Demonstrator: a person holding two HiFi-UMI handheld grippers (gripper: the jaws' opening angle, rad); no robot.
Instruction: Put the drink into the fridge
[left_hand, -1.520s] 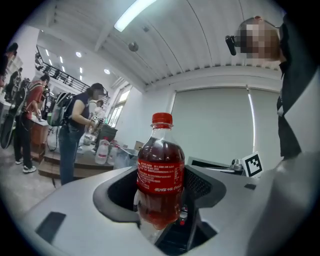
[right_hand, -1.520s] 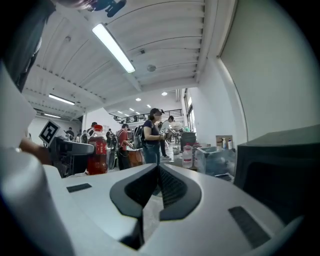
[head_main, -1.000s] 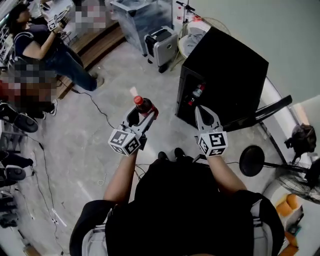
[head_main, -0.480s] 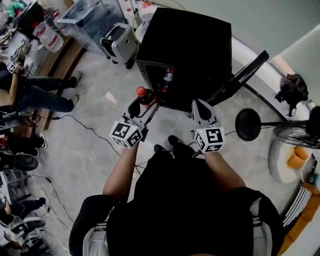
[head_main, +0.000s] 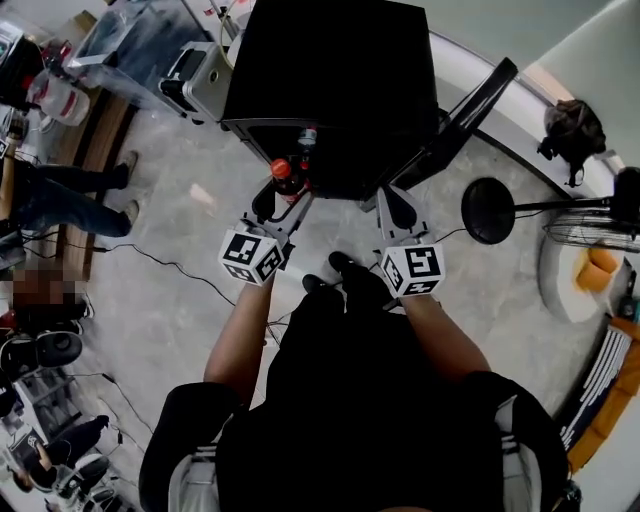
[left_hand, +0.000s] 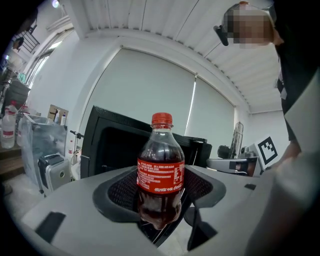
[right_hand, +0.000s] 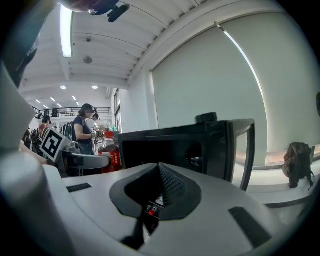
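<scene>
At the fridge mouth | my left gripper (left_hand: 160, 200) clamps the cola bottle (left_hand: 160, 170) upright, red cap up, just short of the black fridge (head_main: 330, 90) opening | my right gripper (right_hand: 159, 167) jaws pressed together, empty, near the open door (head_main: 462, 118).

Both arms reach forward from the body, side by side. The bare left arm (head_main: 240, 340) holds the left gripper (head_main: 283, 200) out in front. Its jaws squeeze the sides of a cola bottle (left_hand: 161, 170), which stands upright between them. The right arm (head_main: 440, 335) holds the right gripper (head_main: 392, 205) near the left one, pointing the same way. Its jaws are pressed together.
</scene>
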